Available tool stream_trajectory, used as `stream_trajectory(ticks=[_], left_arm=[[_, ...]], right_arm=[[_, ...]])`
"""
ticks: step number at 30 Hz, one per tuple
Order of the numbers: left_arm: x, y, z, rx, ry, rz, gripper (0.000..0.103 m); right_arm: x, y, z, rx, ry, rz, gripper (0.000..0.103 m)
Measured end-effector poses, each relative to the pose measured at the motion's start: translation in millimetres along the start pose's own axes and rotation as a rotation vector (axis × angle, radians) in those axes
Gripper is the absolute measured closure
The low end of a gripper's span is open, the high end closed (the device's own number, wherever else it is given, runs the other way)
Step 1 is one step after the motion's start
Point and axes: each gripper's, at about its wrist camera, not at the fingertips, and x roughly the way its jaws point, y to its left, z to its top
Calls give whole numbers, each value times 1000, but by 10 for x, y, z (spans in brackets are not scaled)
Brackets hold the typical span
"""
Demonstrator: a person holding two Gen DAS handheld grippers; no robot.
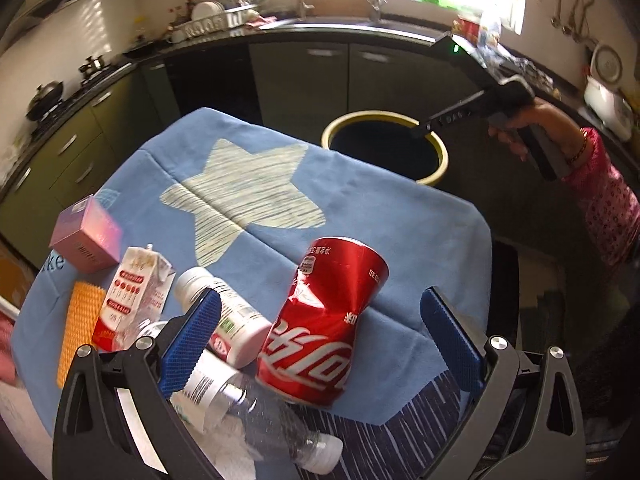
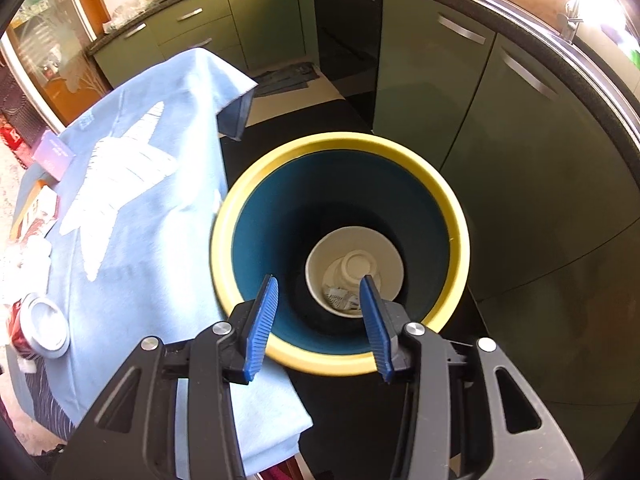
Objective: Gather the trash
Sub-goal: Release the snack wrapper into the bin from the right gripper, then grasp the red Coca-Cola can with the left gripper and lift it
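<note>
My left gripper (image 1: pixel 320 320) is open over the table, its blue pads on either side of a dented red cola can (image 1: pixel 324 324) that stands on the blue star cloth (image 1: pixel 248 184). A pink-white bottle (image 1: pixel 228 316), a clear plastic bottle (image 1: pixel 256 420), a red-white carton (image 1: pixel 128 300) and a pink box (image 1: pixel 86 236) lie to its left. My right gripper (image 2: pixel 320 308) is open and empty above the yellow-rimmed bin (image 2: pixel 456 216), which holds white paper cups (image 2: pixel 354 272). The right gripper also shows in the left wrist view (image 1: pixel 420 132) over the bin (image 1: pixel 440 160).
An orange scrubber (image 1: pixel 78 320) lies at the cloth's left edge. Green kitchen cabinets (image 2: pixel 480 92) curve behind the bin. The can's top (image 2: pixel 46 326) shows at the table's near edge in the right wrist view. A dark striped cloth (image 1: pixel 400 432) hangs below the blue one.
</note>
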Motion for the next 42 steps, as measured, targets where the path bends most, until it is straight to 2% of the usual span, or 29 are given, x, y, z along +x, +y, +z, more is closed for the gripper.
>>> stream_trajectory(ticks=[6, 15, 19, 25, 27, 32, 42], left_arm=[[346, -47, 73, 66, 115, -50, 5], [617, -81, 125, 101, 215, -66, 6], [717, -108, 132, 121, 258, -60, 14], [850, -106, 95, 114, 319, -63, 33], [870, -115, 80, 117, 327, -57, 35], [892, -157, 51, 119, 346, -67, 53], [802, -266, 84, 104, 331, -37, 54]], right_arm=[[-109, 16, -110, 2, -25, 36, 58], [-64, -63, -170, 14, -22, 61, 58], [-5, -87, -189, 16, -12, 73, 58], [35, -108, -242, 22, -7, 88, 58], [47, -120, -265, 25, -6, 94, 58], [69, -137, -339, 33, -3, 104, 58], [4, -251, -522, 79, -28, 121, 58]])
